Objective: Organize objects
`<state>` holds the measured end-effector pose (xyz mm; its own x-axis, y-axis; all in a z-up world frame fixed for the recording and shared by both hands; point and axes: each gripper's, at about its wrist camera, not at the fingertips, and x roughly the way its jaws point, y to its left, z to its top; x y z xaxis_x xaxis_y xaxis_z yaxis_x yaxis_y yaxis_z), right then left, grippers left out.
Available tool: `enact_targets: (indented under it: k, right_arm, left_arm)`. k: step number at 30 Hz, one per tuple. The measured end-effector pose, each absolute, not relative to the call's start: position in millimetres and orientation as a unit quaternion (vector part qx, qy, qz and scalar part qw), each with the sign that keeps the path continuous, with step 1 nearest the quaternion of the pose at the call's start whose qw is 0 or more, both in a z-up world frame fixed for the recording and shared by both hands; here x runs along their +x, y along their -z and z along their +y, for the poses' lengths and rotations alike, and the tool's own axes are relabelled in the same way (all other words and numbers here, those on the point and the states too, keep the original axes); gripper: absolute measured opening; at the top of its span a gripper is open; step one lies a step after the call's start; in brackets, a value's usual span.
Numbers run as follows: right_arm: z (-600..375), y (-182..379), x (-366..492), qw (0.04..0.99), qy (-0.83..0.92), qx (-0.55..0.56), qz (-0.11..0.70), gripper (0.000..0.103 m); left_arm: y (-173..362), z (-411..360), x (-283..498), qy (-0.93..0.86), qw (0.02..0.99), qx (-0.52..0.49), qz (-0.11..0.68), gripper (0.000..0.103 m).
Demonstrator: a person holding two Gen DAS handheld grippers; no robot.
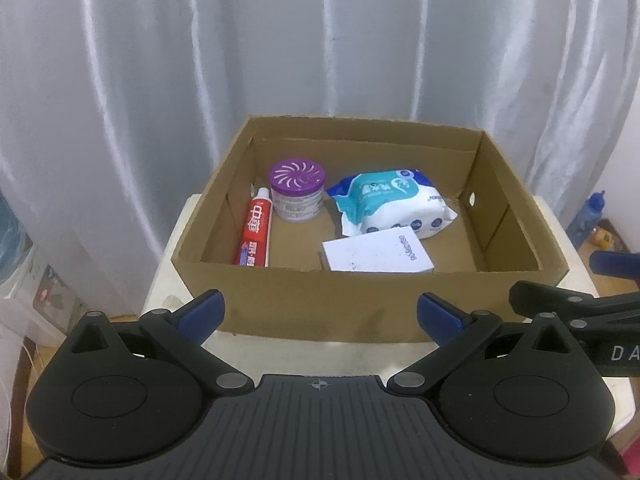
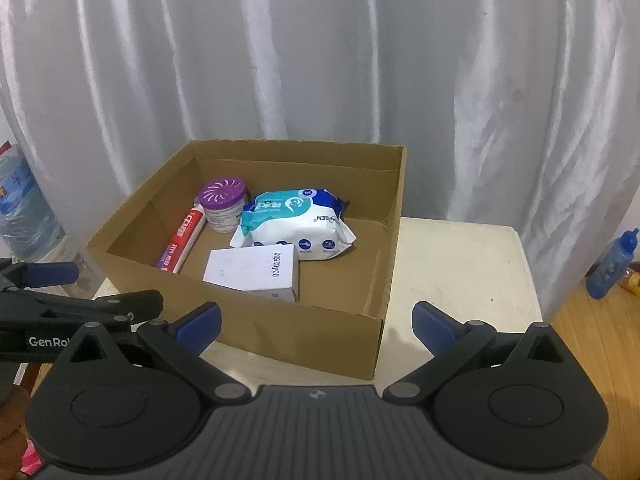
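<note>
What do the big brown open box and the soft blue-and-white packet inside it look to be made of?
The brown open box looks like matte corrugated cardboard: flat tan walls, folded corners, raw cut rims. The blue-and-white packet seems to be thin glossy plastic film, likely wipes: it wrinkles, shines and has crimped ends.

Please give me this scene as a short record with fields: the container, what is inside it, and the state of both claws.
container: open cardboard box on a white table
contents: toothpaste tube, purple-lid can, wipes pack, white box
left claw: open, empty, before the box
right claw: open, empty, before the box
outside the box: blue bottle on the floor
</note>
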<state>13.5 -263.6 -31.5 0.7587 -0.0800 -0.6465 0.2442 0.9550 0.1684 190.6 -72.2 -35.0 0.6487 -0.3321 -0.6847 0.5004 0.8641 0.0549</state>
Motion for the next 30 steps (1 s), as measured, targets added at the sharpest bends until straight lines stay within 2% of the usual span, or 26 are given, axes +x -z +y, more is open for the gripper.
enact_targets:
  k: [30]
  right_arm:
    - [-266.7, 35.1, 17.0, 0.923, 0.093, 0.142, 0.345, 0.103]
  left_arm:
    - [30.4, -70.5, 191.5, 0.228, 0.902, 0.132, 0.342, 0.103]
